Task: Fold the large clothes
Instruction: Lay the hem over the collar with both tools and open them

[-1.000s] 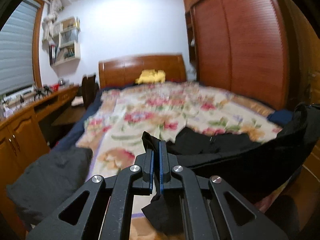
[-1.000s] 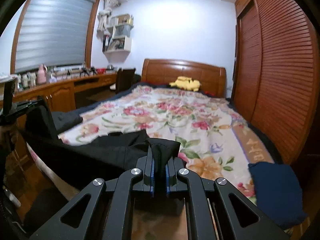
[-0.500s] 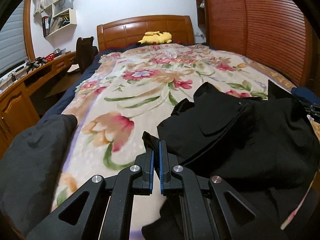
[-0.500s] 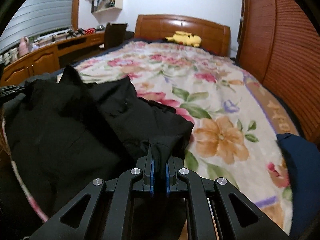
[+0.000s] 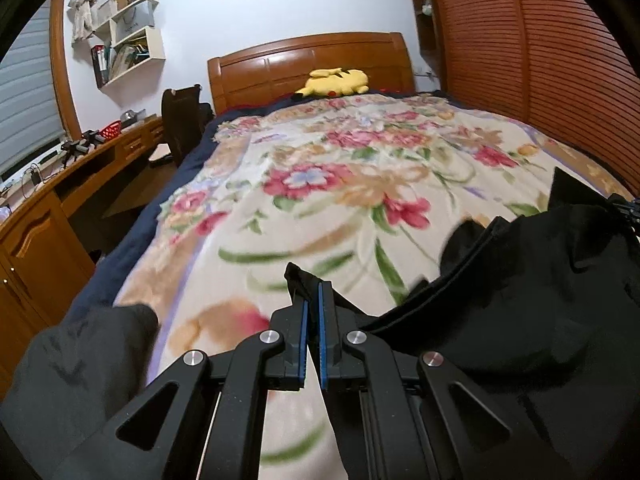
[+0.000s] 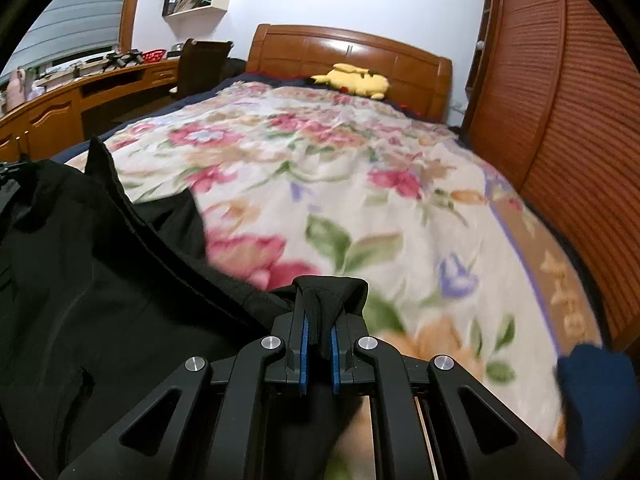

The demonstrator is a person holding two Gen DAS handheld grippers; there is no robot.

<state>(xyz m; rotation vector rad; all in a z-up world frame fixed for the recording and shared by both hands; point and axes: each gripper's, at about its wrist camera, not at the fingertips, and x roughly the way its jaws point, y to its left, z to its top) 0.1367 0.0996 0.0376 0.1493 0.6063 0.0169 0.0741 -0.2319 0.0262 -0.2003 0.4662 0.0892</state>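
We hold the left hand-held gripper (image 5: 313, 300) clenched on a corner of the black garment (image 5: 540, 304), a thin fold of cloth pinched between its blue pads. Our right hand-held gripper (image 6: 320, 312) is likewise clamped on a bunched edge of the same garment (image 6: 100, 280) — the fabric stands up in a small peak just past the fingertips. Between the two grips the garment spreads low over the near end of the bed, on the floral blanket (image 5: 340, 184), its dark folds reaching toward the middle of the blanket. A grey garment (image 5: 80, 368) lies at the bed's near left corner in the left wrist view, and a dark blue folded cloth (image 6: 596, 400) sits at the near right corner in the right wrist view. At the far end a yellow plush toy (image 5: 336, 82) rests against the wooden headboard (image 5: 280, 68). A long wooden table (image 6: 80, 92) runs along the left wall, and slatted wardrobe doors (image 6: 560, 100) stand on the right — both well apart from the garment.
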